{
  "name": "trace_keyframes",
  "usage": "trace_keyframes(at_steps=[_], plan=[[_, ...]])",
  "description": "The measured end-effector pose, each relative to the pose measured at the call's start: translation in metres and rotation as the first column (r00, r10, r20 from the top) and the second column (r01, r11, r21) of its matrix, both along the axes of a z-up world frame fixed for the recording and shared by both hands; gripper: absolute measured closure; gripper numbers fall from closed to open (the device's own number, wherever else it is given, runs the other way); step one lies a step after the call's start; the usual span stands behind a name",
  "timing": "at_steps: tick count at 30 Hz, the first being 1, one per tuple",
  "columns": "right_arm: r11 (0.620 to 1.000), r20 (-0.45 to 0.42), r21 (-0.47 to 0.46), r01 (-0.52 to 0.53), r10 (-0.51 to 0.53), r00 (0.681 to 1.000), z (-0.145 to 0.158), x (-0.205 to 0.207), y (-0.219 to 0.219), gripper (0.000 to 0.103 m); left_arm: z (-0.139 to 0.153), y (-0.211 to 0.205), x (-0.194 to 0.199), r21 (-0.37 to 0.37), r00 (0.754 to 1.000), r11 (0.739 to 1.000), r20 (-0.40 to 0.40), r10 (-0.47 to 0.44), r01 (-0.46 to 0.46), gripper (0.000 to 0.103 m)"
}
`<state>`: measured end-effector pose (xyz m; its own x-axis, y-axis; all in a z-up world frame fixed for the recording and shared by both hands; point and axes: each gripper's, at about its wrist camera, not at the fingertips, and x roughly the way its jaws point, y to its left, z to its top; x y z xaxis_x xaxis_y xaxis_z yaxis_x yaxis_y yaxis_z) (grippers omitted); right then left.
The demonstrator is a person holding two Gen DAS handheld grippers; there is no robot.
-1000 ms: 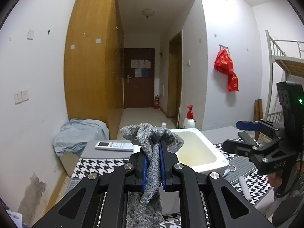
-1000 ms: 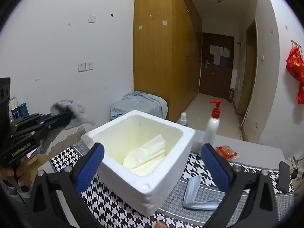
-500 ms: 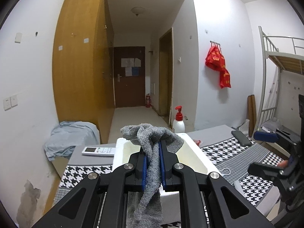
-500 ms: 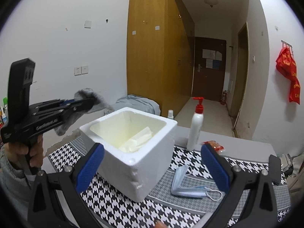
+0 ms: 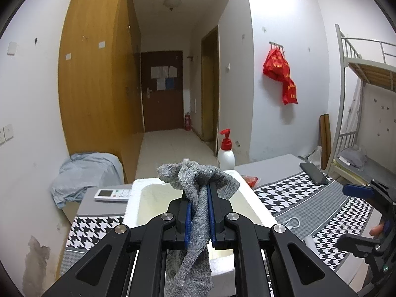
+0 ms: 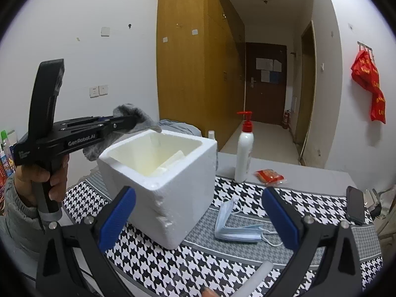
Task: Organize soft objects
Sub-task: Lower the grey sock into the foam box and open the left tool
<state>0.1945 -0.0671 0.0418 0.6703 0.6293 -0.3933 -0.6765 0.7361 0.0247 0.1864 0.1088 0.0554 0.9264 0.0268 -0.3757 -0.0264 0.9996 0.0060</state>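
The table (image 6: 321, 175), under a houndstooth cloth, carries a white foam box (image 6: 173, 185), open-topped, seemingly to take soft things. Beside the box lies a blue face mask (image 6: 237, 225), likely next. The left hand-held gripper (image 5: 198, 212) is clamped on a grey sock (image 5: 198, 180) just over the box's near rim, seemingly to drop it in. The right hand-held gripper (image 6: 198, 217) gapes wide, empty, before the box.

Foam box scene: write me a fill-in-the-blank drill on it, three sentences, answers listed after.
1. The left claw is shut on a grey ____.
2. The right claw is open and holds ____.
3. The bottle behind the foam box has a ____ pump.
4. The blue face mask lies on the ____ cloth.

Missing words: sock; nothing; red; houndstooth
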Motion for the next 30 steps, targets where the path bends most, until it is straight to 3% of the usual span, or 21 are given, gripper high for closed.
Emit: trace_keyframes(at_steps=[14, 15, 17, 19, 22, 24, 30], plan=[[0.998, -0.038, 0.024, 0.058, -0.057, 0.998, -0.014, 0.013, -0.023, 0.000, -0.006, -0.003, 0.023, 0.017, 0.997, 0.999, -0.071, 0.031, -0.030, 0.088], [0.998, -0.040, 0.025, 0.060, -0.059, 0.997, -0.014, 0.014, -0.024, 0.000, -0.006, -0.003, 0.024, 0.017, 0.997, 0.999, -0.072, 0.031, -0.030, 0.083], [0.998, -0.044, 0.028, 0.064, -0.063, 0.997, -0.015, 0.015, -0.026, 0.000, -0.005, -0.003, 0.024, 0.019, 0.997, 0.999, -0.067, 0.041, -0.039, 0.060], [0.997, -0.045, 0.033, 0.069, -0.067, 0.997, -0.016, 0.015, -0.028, 0.000, -0.004, -0.002, 0.021, 0.016, 0.998, 0.999, -0.047, 0.052, -0.051, 0.028], [0.996, -0.047, 0.038, 0.078, -0.077, 0.996, -0.016, 0.015, -0.032, 0.000, 0.000, -0.004, 0.017, 0.022, 0.998, 0.998, -0.020, 0.062, -0.062, 0.011], [0.996, -0.049, 0.041, 0.084, -0.082, 0.995, -0.016, 0.016, -0.034, 0.000, 0.001, -0.006, 0.014, 0.025, 0.998, 0.998, -0.002, 0.065, -0.065, 0.001], [0.993, -0.054, 0.050, 0.109, -0.107, 0.993, -0.016, 0.018, -0.044, 0.000, 0.004, -0.011, 0.008, 0.037, 0.997, 0.996, 0.014, 0.074, -0.075, 0.001]])
